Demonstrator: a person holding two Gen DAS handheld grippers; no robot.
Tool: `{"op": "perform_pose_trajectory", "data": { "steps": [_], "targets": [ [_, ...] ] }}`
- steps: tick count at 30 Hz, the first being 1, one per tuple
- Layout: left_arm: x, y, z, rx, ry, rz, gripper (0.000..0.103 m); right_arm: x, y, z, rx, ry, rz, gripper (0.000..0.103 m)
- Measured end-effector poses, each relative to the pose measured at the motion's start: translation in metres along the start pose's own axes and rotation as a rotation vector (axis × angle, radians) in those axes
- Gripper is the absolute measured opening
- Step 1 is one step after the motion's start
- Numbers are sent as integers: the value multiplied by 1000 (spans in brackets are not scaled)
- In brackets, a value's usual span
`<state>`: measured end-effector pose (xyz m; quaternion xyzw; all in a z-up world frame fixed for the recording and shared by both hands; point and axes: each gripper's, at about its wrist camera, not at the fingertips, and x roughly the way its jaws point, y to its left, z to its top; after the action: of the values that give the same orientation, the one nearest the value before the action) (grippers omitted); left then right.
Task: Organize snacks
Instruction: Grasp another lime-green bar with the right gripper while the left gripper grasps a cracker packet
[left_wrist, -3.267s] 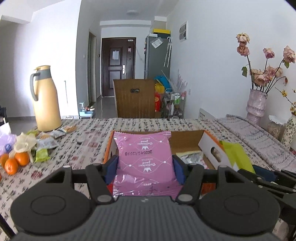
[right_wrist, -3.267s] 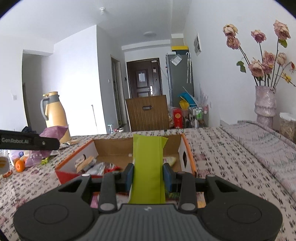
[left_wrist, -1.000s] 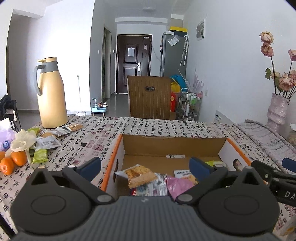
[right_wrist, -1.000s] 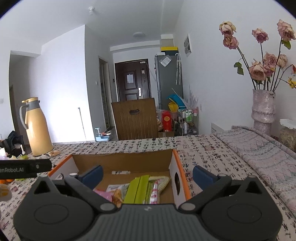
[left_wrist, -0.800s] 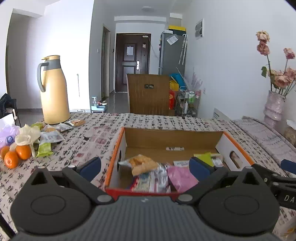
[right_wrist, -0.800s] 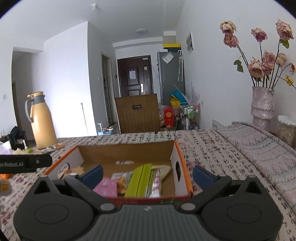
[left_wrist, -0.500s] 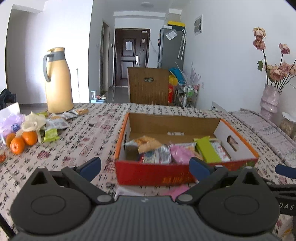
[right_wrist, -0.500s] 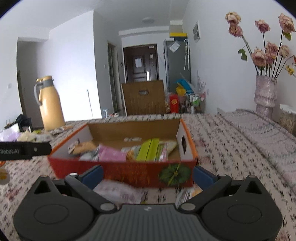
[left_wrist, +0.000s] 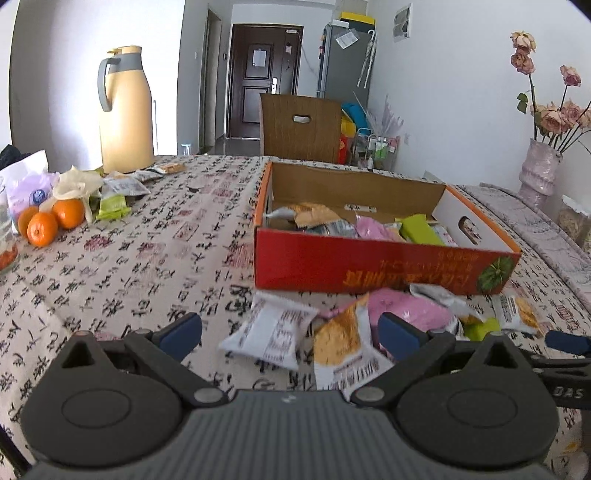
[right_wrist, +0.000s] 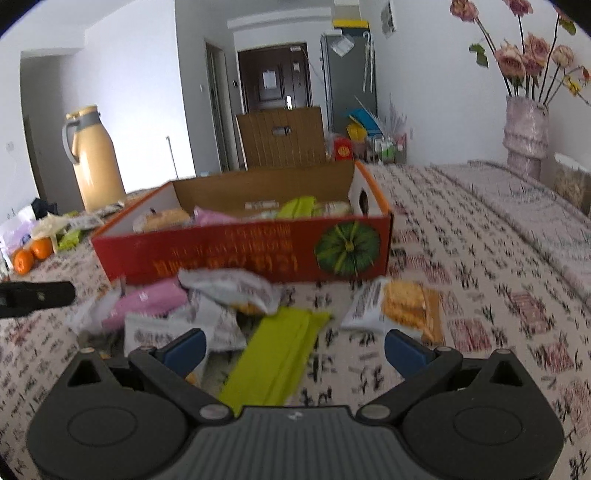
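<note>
A red cardboard box (left_wrist: 369, 264) (right_wrist: 236, 251) with an orange rim holds several snack packets, among them a pink one (left_wrist: 371, 226) and a green one (left_wrist: 421, 230). More packets lie loose on the tablecloth in front of it. My left gripper (left_wrist: 290, 330) is open above a white packet (left_wrist: 271, 328) and an orange cracker packet (left_wrist: 343, 341), with a pink packet (left_wrist: 410, 308) just beyond. My right gripper (right_wrist: 293, 350) is open over a lime-green packet (right_wrist: 277, 356), and a cracker packet (right_wrist: 404, 304) lies to its right. Neither gripper holds anything.
A yellow thermos jug (left_wrist: 125, 110) stands at the back left. Oranges (left_wrist: 51, 221) and more packets (left_wrist: 118, 188) lie at the left. A vase of dried roses (right_wrist: 526, 133) stands at the right, and a wooden chair back (left_wrist: 299, 127) rises behind the table.
Both grippers let go of their pink and green packets into the box, opened, then pulled back and dipped toward the loose packets in front of the box.
</note>
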<state>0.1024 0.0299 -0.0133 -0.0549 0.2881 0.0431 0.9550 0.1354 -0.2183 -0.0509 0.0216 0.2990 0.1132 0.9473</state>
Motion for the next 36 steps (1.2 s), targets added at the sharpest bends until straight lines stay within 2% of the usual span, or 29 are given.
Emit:
{"op": "perform_pose_trajectory", "data": {
  "steps": [4, 5, 8, 10, 12, 16, 20, 32, 36],
  "targets": [
    [-3, 1, -3, -3, 5, -8, 103, 10, 2, -4, 12, 35, -30, 103],
    [-3, 0, -3, -2, 7, -8, 103, 10, 2, -5, 22, 32, -34, 99],
    [-1, 0, -4, -3, 13, -11, 103, 14, 6, -7, 16, 45, -34, 80],
    [-1, 0, -5, -5, 15, -14, 103, 17, 8, -10, 4, 63, -28, 70],
    [-1, 0, -4, -6, 16, -16, 103, 16, 12, -11, -27, 60, -50, 54],
    [0, -1, -5, -3, 16, -19, 103, 11, 14, -14, -71, 53, -46, 39],
    [2, -2, -5, 2, 24, -19, 103, 4, 9, -15, -71, 39, -36, 34],
    [13, -18, -8, 57, 54, -31, 103, -23, -13, -6, -8, -93, -52, 34],
    [23, -24, -9, 77, 82, -7, 92, -26, -17, -6, 2, -102, -56, 34]
  ]
}}
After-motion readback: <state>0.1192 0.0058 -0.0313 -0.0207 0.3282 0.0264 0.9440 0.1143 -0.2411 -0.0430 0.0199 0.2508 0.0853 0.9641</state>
